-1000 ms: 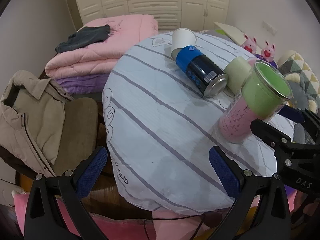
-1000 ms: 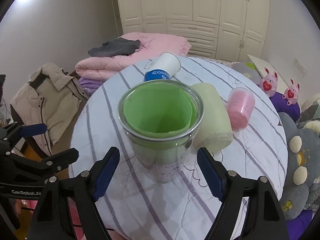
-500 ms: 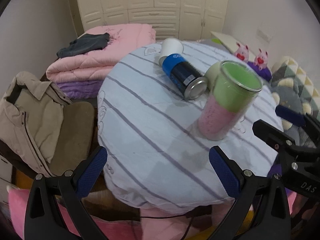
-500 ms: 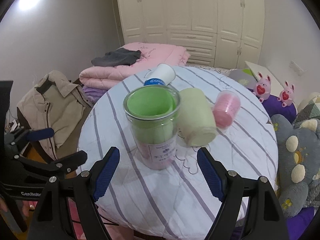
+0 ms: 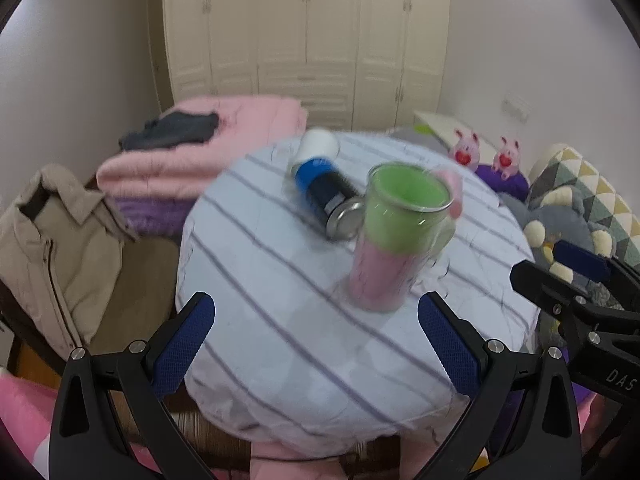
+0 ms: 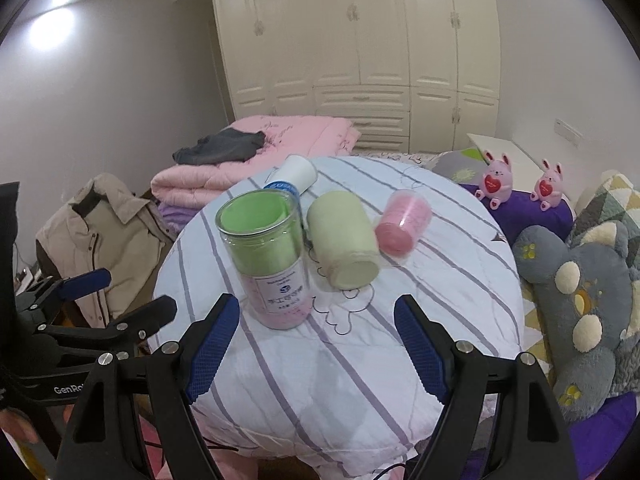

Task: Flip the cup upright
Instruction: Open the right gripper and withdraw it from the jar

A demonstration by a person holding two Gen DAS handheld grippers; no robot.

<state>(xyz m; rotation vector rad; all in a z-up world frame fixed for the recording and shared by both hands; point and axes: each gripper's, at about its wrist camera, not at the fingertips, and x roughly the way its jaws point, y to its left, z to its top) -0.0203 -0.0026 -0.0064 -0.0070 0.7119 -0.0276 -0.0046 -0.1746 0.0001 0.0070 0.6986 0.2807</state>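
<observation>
A clear cup with green and pink lining (image 6: 266,256) stands upright on the round striped table (image 6: 360,360); it also shows in the left wrist view (image 5: 394,240). My right gripper (image 6: 316,344) is open and empty, pulled back in front of the cup. My left gripper (image 5: 316,344) is open and empty, back from the table's near edge. A pale green cup (image 6: 344,244) and a pink cup (image 6: 402,224) lie on their sides beside the upright cup. A blue can (image 5: 324,192) and a white paper cup (image 5: 318,146) lie behind.
Folded pink blankets (image 6: 260,160) with a dark cloth sit behind the table. A beige jacket (image 5: 52,248) hangs on a chair at left. A grey plush toy (image 6: 580,300) and two pink bunny toys (image 6: 498,178) lie at right. White wardrobes stand at the back.
Both grippers have drawn back and up from the table. The upright cup, once between the right fingers, now stands alone farther away.
</observation>
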